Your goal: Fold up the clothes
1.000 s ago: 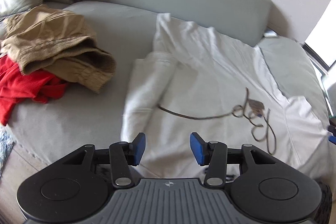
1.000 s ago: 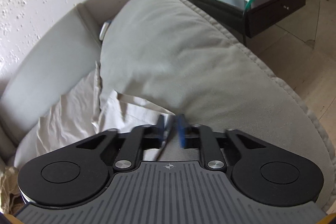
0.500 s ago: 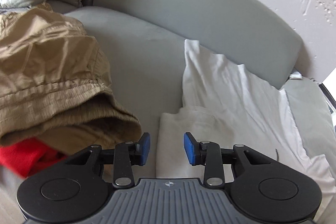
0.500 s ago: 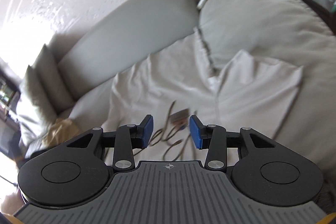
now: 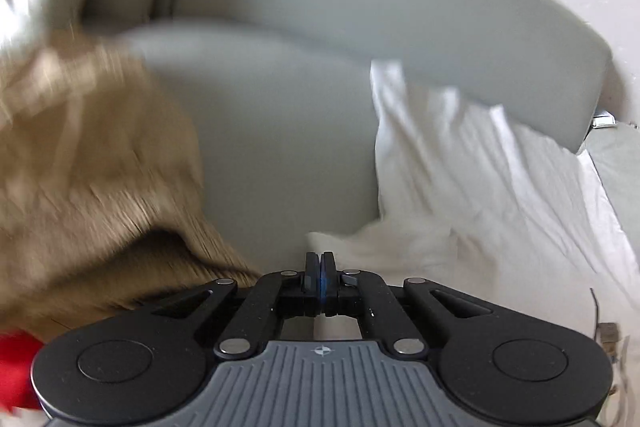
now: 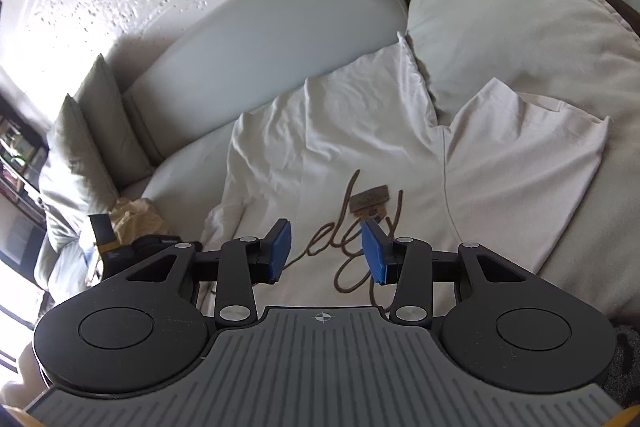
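A white shirt (image 6: 360, 147) lies spread on the grey sofa, with a brown cord and a tag (image 6: 370, 201) on its middle. It also shows in the left wrist view (image 5: 480, 195). My left gripper (image 5: 320, 261) is shut at the shirt's bunched left edge (image 5: 360, 247); whether cloth sits between the pads is hidden. My right gripper (image 6: 326, 251) is open and empty above the shirt's near part, over the cord. The right sleeve (image 6: 532, 163) lies flat on the right cushion.
A tan garment (image 5: 92, 187) lies in a heap left of the shirt, with red cloth (image 5: 16, 367) under it. The sofa back (image 5: 360, 7) curves behind. Pillows (image 6: 80, 147) stand at the sofa's left end. The left gripper's body (image 6: 132, 247) shows at the shirt's left.
My left gripper moved forward to the shirt's bunched left edge and shut. My right gripper let go of the sleeve, opened, and swung left over the shirt's middle.
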The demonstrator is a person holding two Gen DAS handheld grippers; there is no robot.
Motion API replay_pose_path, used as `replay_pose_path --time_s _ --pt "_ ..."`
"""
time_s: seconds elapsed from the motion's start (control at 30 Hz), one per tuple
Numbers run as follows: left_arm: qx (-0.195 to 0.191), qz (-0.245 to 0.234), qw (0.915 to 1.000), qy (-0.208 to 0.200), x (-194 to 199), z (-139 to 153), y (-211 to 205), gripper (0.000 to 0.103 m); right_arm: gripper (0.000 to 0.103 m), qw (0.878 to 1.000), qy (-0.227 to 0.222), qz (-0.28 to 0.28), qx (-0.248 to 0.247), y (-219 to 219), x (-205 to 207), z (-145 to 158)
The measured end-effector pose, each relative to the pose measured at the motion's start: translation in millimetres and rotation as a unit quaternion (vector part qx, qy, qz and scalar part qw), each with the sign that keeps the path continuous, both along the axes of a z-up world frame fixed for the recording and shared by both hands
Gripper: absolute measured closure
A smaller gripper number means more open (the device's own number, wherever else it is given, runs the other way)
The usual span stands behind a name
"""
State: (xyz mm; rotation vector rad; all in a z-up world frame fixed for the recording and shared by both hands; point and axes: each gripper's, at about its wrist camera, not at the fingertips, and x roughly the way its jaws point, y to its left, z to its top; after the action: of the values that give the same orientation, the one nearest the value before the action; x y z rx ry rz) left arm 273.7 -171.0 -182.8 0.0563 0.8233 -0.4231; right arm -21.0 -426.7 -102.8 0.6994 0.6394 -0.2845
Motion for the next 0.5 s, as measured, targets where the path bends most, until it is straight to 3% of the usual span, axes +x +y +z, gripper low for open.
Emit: replay_pose_path --time_s 0.07,0.17,0.2,0.27,0.3,0.33,0.4,0.5 --pt "0.022 -0.034 0.9974 -0.060 -27.5 15.4 -17.4 0.103 0.057 1.000 -0.002 -0.001 0.004 -0.6 -1.0 -1.9" --pt "0.055 -0.084 0.9837 -0.149 -68.6 38.5 -43.6 0.103 0.057 1.000 -0.005 -0.003 0.015 -2.0 -1.1 -5.2" --pt "0.085 -0.119 0.9788 -0.143 -84.3 33.4 -62.6 0.102 0.057 1.000 -0.007 -0.004 0.019 -2.1 -1.6 -5.5" --pt "0.148 -0.190 0.9621 -0.128 -115.7 22.4 -101.2 0.080 0.057 1.000 -0.010 -0.004 0.029 -2.1 -2.8 -5.3" --pt "0.157 -0.217 0.9579 -0.105 -131.6 18.1 -112.2 0.065 0.057 0.999 -0.011 -0.004 0.030 -2.2 -4.1 -4.4" --pt "0.165 -0.243 0.9526 -0.081 -147.5 13.7 -122.9 0.059 0.057 1.000 -0.013 -0.005 0.028 -2.6 -6.1 -2.6" --pt "0.148 -0.282 0.9458 -0.065 -177.1 14.1 -125.1 0.058 0.057 1.000 -0.018 -0.010 0.024 -5.1 -11.8 2.2" --pt "0.131 -0.309 0.9388 -0.077 -208.3 19.6 -104.4 0.058 0.057 0.999 -0.027 -0.023 0.026 -12.4 -20.6 6.0"
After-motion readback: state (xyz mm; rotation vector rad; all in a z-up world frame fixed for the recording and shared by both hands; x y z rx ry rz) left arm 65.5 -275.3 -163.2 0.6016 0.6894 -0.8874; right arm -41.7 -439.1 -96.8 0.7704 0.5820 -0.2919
